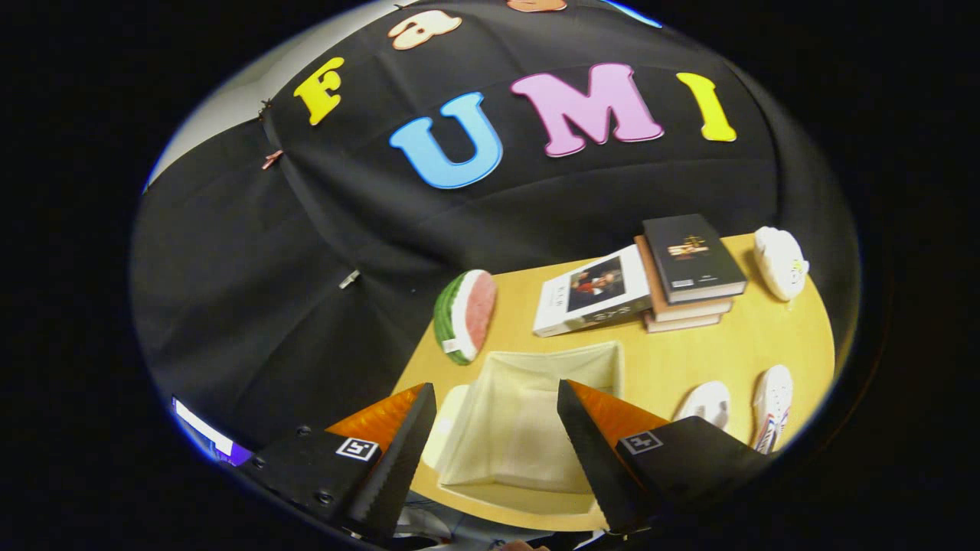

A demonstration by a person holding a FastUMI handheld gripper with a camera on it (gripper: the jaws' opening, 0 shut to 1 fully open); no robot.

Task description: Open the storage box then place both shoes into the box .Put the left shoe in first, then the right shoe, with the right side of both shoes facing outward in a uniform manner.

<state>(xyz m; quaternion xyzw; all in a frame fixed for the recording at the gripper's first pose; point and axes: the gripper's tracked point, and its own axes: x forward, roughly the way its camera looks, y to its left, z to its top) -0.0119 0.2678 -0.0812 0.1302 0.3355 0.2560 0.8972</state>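
A cream fabric storage box (528,417) stands open on the wooden table (689,360), its inside bare. Its lid (440,436) lies flat against the box's left side. My gripper (494,428) hangs above the box, open, with nothing between the fingers; the box shows through the gap. Two white shoes lie on the table to the right of the box: one (708,403) just past my right finger (593,451), the other (772,405) further right, with coloured trim.
A watermelon-slice toy (465,315) stands at the table's far left corner. Beyond the box lie a white book (593,298) and a stack of books (689,272). A white plush toy (779,262) sits at the far right.
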